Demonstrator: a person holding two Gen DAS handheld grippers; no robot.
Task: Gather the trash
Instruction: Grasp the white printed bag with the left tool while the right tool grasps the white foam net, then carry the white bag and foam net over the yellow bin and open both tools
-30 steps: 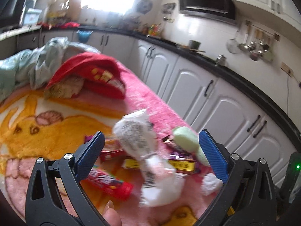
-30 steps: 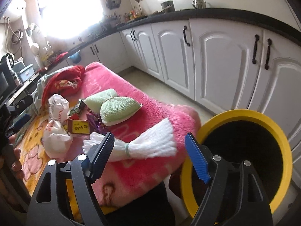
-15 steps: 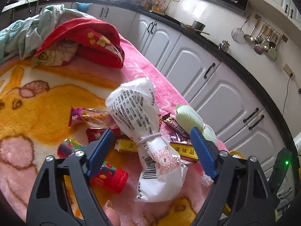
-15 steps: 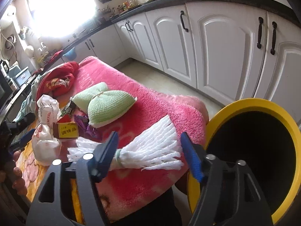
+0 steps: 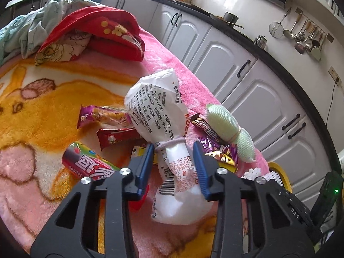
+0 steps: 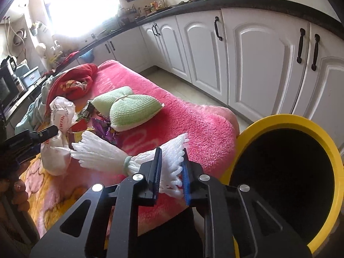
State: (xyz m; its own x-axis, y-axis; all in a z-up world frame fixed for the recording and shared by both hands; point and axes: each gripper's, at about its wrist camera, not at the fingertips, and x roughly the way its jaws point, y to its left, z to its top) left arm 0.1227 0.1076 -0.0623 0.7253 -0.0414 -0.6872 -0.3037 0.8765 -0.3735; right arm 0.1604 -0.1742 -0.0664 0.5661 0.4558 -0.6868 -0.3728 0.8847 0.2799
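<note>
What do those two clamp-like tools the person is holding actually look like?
Both are alike: the left gripper and right gripper have black plastic frames with triangular cut-outs, silver round bolt heads and ribbed blue pads on the fingers. A black unit with a small green light sits beside the left one.

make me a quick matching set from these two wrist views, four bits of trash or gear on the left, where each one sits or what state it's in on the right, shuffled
Things:
1. white printed bag
2. white foam net
3. green mesh pad
4. yellow bin

Places or states:
A. beside the blanket's edge, mouth open and dark inside
B. between the closing jaws of the left gripper
C. lying free on the pink blanket, tied at its middle
D. squeezed between the closing jaws of the right gripper

Pairs: 1-B, 2-D, 3-C, 4-A
</note>
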